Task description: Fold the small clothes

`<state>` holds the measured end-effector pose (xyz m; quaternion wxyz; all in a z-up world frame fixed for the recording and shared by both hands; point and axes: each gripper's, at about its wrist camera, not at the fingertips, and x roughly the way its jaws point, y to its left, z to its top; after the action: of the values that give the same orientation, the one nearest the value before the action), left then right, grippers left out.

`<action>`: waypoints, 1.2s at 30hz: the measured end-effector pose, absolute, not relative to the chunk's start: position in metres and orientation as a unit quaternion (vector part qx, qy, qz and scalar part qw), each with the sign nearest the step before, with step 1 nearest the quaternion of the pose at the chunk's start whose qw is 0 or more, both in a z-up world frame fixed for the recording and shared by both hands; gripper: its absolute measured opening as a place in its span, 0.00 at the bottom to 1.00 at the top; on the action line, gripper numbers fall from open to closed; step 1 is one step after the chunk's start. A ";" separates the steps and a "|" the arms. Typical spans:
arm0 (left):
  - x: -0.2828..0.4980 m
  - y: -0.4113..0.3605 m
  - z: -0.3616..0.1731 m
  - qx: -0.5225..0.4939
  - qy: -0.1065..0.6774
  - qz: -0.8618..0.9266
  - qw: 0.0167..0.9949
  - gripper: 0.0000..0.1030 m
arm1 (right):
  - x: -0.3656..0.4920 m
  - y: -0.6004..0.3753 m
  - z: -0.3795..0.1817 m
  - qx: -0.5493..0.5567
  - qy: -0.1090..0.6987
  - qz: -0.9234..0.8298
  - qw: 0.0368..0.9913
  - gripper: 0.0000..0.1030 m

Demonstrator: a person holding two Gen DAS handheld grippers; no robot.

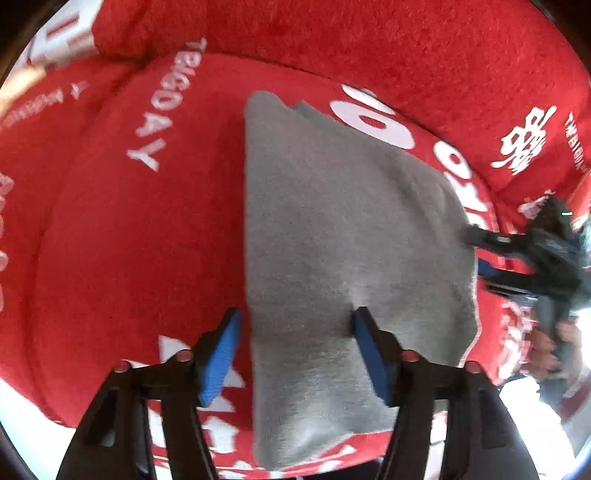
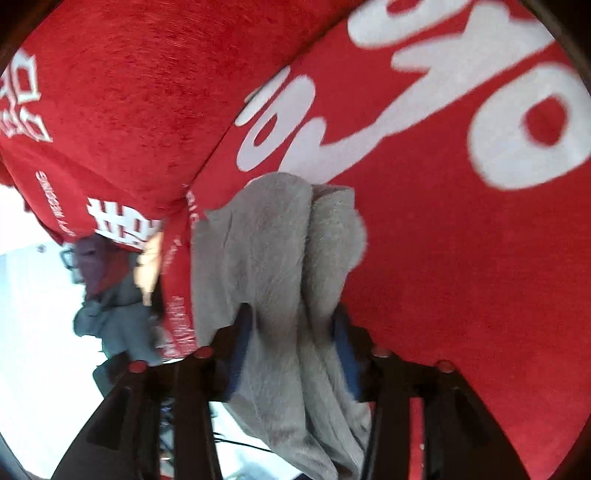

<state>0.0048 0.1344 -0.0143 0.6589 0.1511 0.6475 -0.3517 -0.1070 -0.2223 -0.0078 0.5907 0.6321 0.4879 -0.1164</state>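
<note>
A folded grey fleece cloth (image 1: 343,236) lies flat on a red sofa cover (image 1: 140,240) with white lettering. My left gripper (image 1: 297,350) hangs over the cloth's near left edge. It is open: one blue pad is just off the edge and the other is above the fabric. At the cloth's right edge is my right gripper (image 1: 480,253), fingers apart. In the right wrist view the cloth (image 2: 280,258) bunches up between the right gripper's (image 2: 291,347) fingers. The blue pads flank the fabric loosely, without a clear squeeze.
The red backrest (image 1: 332,33) rises behind the seat. A seam between cushions (image 1: 122,85) runs at the left. A hand (image 1: 554,350) holds the right gripper's handle. A person in grey (image 2: 110,306) is at the sofa's front edge, with bright floor (image 2: 33,332) beyond.
</note>
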 end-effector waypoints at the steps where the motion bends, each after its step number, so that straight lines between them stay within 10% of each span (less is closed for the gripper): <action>1: 0.003 0.134 -0.012 0.160 0.643 -0.352 0.662 0.65 | -0.109 -0.221 0.002 0.620 0.492 -0.120 0.599 0.55; 5: 0.002 0.136 -0.006 0.170 0.638 -0.345 0.667 0.66 | -0.118 -0.202 0.031 0.600 0.501 -0.107 0.614 0.55; 8: 0.001 0.136 -0.003 0.179 0.626 -0.328 0.684 0.99 | -0.121 -0.179 0.035 0.597 0.514 -0.090 0.610 0.55; 12: 0.000 0.139 -0.002 0.192 0.625 -0.316 0.688 0.99 | -0.119 -0.155 0.019 0.585 0.541 -0.095 0.597 0.52; 14: -0.001 0.138 -0.003 0.205 0.631 -0.305 0.683 0.99 | -0.112 -0.151 0.018 0.580 0.544 -0.101 0.598 0.15; 36: -0.014 0.147 0.007 0.220 0.639 -0.301 0.673 0.99 | -0.148 -0.131 0.025 0.537 0.582 -0.175 0.584 0.16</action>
<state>-0.0144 0.1471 0.0068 0.6732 0.2203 0.6385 -0.3009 -0.1476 -0.1311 0.0249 0.5842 0.5375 0.5825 -0.1748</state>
